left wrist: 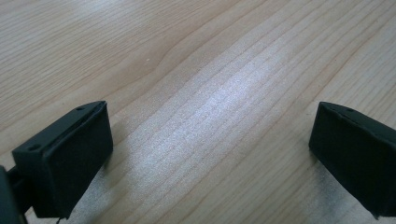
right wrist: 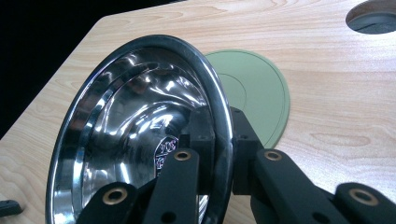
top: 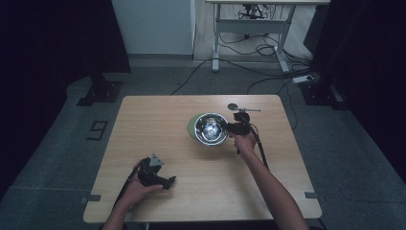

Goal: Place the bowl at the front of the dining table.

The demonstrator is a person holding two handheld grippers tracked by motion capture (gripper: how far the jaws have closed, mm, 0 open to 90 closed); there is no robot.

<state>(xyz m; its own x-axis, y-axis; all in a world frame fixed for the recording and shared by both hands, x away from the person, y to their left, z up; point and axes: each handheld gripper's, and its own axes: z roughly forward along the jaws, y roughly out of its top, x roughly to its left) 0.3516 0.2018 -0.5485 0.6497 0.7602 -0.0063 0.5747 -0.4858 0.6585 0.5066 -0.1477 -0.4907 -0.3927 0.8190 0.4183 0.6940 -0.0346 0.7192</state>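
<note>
Right gripper (right wrist: 219, 154) pinching the steel bowl (right wrist: 135, 135) by its rim, tilting it beside the green mat (right wrist: 257, 93); left gripper (left wrist: 210, 154) spread, idle.

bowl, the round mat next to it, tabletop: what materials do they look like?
Bowl: polished metal, probably stainless steel; mirror reflections, rolled rim. Round mat: matte sage green, thin and flat with concentric rings, likely silicone or rubber, not certain. Tabletop: pale wood grain with a soft sheen; wood or laminate, can't tell which.
</note>
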